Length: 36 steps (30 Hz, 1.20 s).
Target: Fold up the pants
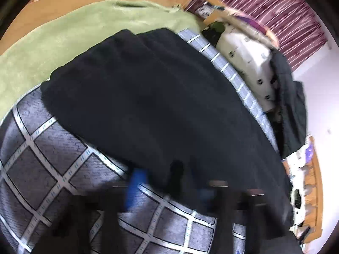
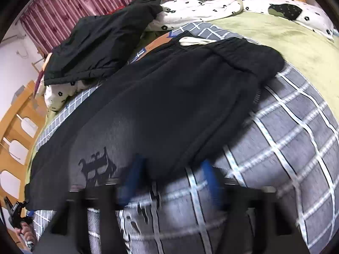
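Observation:
Black pants (image 1: 152,97) lie spread on a grey checked bedsheet (image 1: 53,148), waistband at the far end. In the right wrist view the pants (image 2: 169,105) run from the waistband at upper right to the leg ends at lower left. My left gripper (image 1: 169,188) is blurred, with its blue fingers (image 1: 135,184) apart at the pants' near edge. My right gripper (image 2: 171,182) is open, blue fingers (image 2: 209,182) either side of the pants' near edge. The left gripper also shows far off in the right wrist view (image 2: 19,213), at the leg end.
A green blanket (image 1: 63,38) covers the far part of the bed. A dark jacket (image 2: 101,40) and a white patterned quilt (image 2: 201,4) lie along the bed's side. A wooden bed frame (image 2: 14,131) and a red striped curtain (image 2: 70,6) stand beyond.

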Each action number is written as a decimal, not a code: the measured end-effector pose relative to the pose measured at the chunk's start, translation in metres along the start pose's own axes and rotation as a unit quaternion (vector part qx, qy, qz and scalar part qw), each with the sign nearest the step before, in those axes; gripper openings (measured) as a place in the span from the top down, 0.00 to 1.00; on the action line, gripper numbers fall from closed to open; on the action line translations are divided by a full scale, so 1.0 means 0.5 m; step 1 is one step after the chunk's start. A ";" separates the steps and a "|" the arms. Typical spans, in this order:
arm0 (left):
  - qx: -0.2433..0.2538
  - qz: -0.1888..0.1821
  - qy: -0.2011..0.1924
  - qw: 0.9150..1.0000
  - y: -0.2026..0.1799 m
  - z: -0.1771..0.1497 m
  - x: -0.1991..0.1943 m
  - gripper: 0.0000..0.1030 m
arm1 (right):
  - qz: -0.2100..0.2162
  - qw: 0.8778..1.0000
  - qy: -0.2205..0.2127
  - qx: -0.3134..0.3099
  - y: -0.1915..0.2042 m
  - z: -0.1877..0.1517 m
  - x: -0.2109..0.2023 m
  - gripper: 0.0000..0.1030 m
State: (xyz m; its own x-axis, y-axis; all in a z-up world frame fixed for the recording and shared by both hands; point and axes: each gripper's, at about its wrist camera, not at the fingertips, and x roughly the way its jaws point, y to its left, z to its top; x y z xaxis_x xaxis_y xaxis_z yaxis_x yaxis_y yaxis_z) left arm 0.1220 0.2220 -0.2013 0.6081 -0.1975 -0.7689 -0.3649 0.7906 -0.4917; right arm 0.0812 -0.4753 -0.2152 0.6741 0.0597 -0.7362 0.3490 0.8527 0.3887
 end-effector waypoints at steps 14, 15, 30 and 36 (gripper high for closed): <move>0.124 -0.031 -0.120 0.984 -0.217 0.201 -0.065 0.91 | 0.048 0.991 -0.105 -0.064 0.155 0.217 -0.099 0.80; 0.136 -0.022 -0.123 0.983 -0.238 0.219 -0.048 0.91 | 0.048 0.991 -0.105 -0.064 0.166 0.236 -0.088 0.80; 0.169 0.097 -0.127 0.973 -0.272 0.299 0.174 0.22 | -0.036 0.990 -0.055 -0.124 0.258 0.385 0.190 0.63; 0.175 0.090 -0.129 0.972 -0.245 0.248 0.070 0.22 | -0.024 0.989 -0.082 -0.119 0.254 0.339 0.083 0.37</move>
State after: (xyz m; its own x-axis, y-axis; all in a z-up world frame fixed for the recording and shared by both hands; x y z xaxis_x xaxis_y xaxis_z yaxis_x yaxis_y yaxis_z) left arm 0.2754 0.1899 -0.1174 0.7302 0.0786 -0.6787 -0.2469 0.9566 -0.1548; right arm 0.2639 -0.4523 -0.1023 0.7640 -0.0532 -0.6430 0.2336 0.9518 0.1989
